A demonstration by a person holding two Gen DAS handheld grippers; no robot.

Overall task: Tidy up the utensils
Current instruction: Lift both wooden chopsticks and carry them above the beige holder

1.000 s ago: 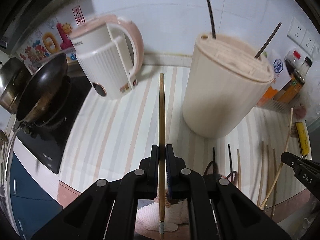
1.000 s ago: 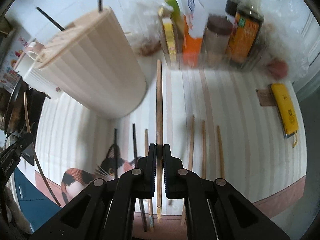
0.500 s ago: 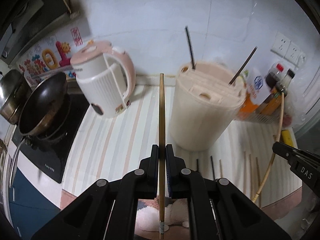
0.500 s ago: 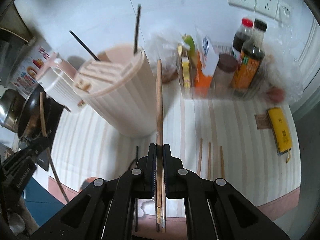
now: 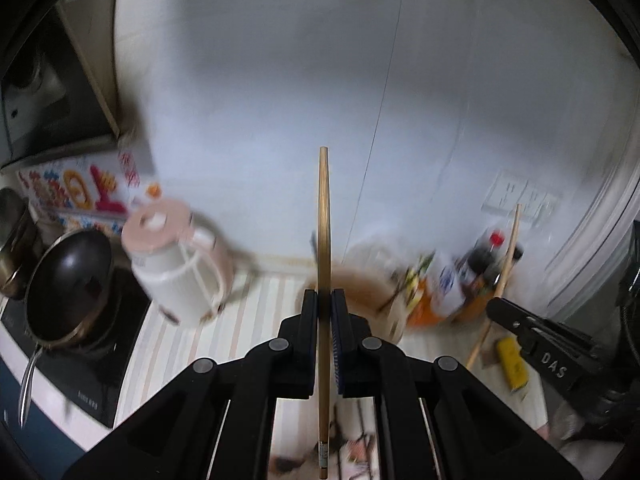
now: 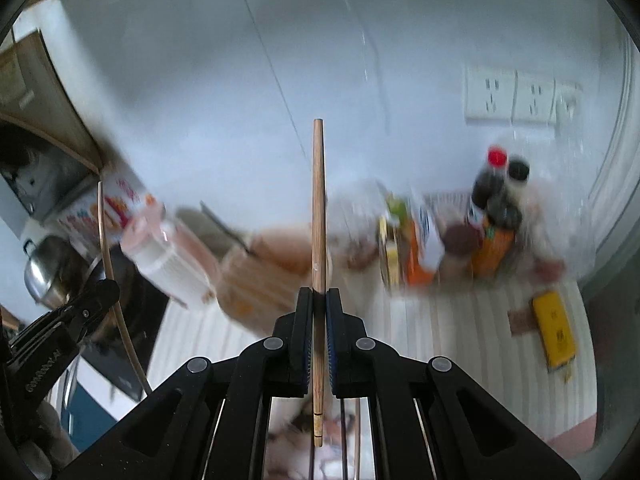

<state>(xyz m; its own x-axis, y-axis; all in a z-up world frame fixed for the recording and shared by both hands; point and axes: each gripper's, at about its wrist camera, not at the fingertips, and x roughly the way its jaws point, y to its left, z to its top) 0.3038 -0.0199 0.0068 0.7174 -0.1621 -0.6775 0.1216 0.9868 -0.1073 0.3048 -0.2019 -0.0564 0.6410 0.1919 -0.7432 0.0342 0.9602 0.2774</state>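
Note:
My left gripper (image 5: 324, 300) is shut on a wooden chopstick (image 5: 323, 216) that sticks straight out ahead, high above the counter. My right gripper (image 6: 319, 298) is shut on another wooden chopstick (image 6: 318, 200) the same way. The beige utensil holder (image 6: 264, 276) stands below both grippers, blurred; it shows partly behind the fingers in the left wrist view (image 5: 360, 284). The right gripper with its chopstick shows at the right of the left wrist view (image 5: 532, 336). The left gripper shows at the left of the right wrist view (image 6: 60, 332).
A pink and white kettle (image 5: 180, 268) stands left of the holder. A black pan (image 5: 68, 284) sits on the stove at far left. Bottles and packets (image 6: 472, 236) stand by the wall at right. A yellow object (image 6: 554, 332) lies on the striped counter (image 6: 460, 332).
Both grippers have risen well above the counter with their chopsticks. The holder and kettle now look smaller and lower in both views. The loose chopsticks on the counter have dropped out of sight.

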